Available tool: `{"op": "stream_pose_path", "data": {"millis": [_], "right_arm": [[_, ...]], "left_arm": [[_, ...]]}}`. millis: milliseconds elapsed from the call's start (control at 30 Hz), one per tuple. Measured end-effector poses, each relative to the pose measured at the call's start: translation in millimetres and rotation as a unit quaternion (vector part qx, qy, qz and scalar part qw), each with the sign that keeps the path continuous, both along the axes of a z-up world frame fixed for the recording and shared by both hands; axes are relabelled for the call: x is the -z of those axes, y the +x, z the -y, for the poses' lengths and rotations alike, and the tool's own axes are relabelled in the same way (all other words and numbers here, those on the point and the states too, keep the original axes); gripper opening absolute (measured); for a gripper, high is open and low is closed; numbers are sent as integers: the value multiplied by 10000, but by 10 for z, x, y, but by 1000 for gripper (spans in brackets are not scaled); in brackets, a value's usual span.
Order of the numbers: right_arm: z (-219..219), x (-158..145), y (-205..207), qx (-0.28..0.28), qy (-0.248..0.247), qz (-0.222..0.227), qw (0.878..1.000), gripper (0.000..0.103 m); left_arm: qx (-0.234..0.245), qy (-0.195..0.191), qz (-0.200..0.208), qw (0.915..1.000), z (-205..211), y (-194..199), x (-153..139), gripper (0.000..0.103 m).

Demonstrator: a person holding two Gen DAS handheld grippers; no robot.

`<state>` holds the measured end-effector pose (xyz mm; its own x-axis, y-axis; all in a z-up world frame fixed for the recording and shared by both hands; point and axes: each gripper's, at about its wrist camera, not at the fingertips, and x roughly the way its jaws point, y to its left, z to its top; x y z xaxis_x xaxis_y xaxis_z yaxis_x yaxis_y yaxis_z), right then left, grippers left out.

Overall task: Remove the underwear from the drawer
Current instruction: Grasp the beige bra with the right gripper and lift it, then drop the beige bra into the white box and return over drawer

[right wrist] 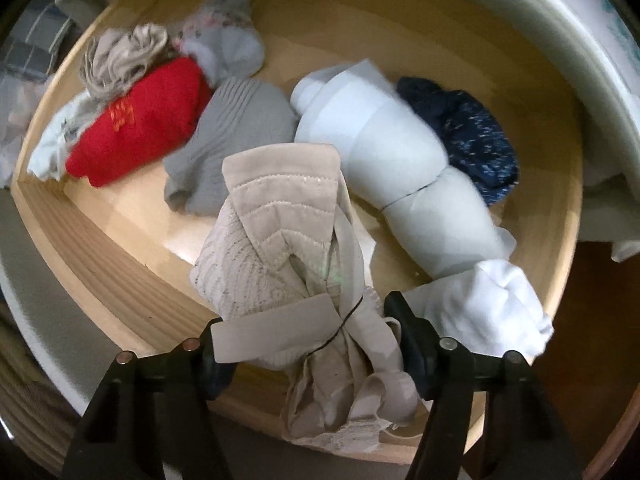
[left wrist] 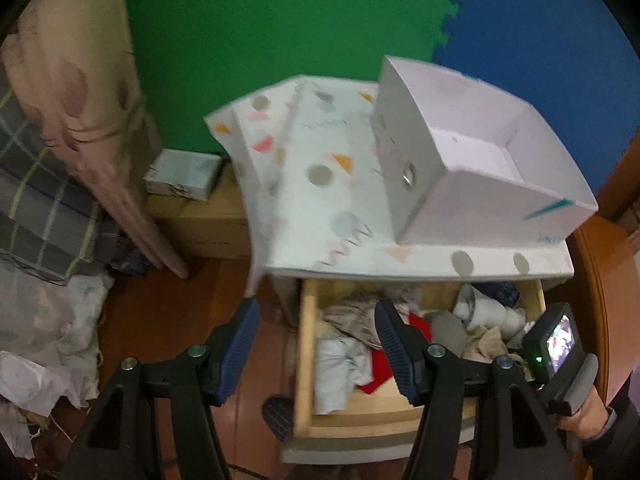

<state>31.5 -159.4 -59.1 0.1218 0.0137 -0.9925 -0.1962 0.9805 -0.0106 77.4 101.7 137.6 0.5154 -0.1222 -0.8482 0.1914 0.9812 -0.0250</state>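
The wooden drawer [left wrist: 306, 360] stands pulled out and holds several crumpled garments. My left gripper [left wrist: 316, 306] hangs open above the drawer's left edge with nothing between its blue pads. In the right wrist view my right gripper [right wrist: 308, 320] points down into the drawer [right wrist: 100, 248] and is shut on a beige lacy piece of underwear [right wrist: 276, 232], whose strap covers the left finger. Around it lie a red garment [right wrist: 136, 120], a grey ribbed one [right wrist: 236, 136], a pale rolled bundle [right wrist: 384, 148], a navy speckled piece [right wrist: 468, 136] and a white sock [right wrist: 492, 304].
An open white paper box [left wrist: 472, 160] sits on the dotted dresser top [left wrist: 320, 160]. Bedding and a pillow [left wrist: 72, 80] pile up at left, with a small carton [left wrist: 184, 176] behind. A hand [left wrist: 588, 416] holds the right gripper's camera unit [left wrist: 554, 346] at the drawer's right end.
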Motion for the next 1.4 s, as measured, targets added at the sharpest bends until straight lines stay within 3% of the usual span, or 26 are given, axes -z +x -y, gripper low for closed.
{"op": "stream_pose_path", "data": {"millis": [233,400,600,667,733,967,1100,1267,1400], "right_arm": [[181,-507,-35,305,395,409,9979,60],[421,-927,-229,429,700,646,9945,60],[384,-1443,-254,491,901,856,9910,60],[357,-1482,-260,498,906,962,9900,60],[416,-1746,-257,506,977,1132,9875,60],[538,-2632,59,635,968,1828,9763,60],[558,-2974,444,750,813,2097,9715,60],[575,-3022,1008,930,477,2191,9701,61],[512,-2756,1505,1050,230,1963,9746,61]], "left_arm": [[-132,258,276,9992,-328,-90,-368,62],[-100,397,388,9984,-430,-198,-413,63],[-211,-5,-36,9998,-373,-283,113,63],[-247,-124,-168,9995,-303,-310,338,63],[-315,-207,-210,9991,-235,-347,534,63],[-520,-328,-319,9976,-62,-421,962,63],[-655,-339,-343,9967,-29,-435,1097,63],[-628,-47,-241,9977,21,-446,1188,63],[-483,147,-174,9986,53,-433,1208,63]]}}
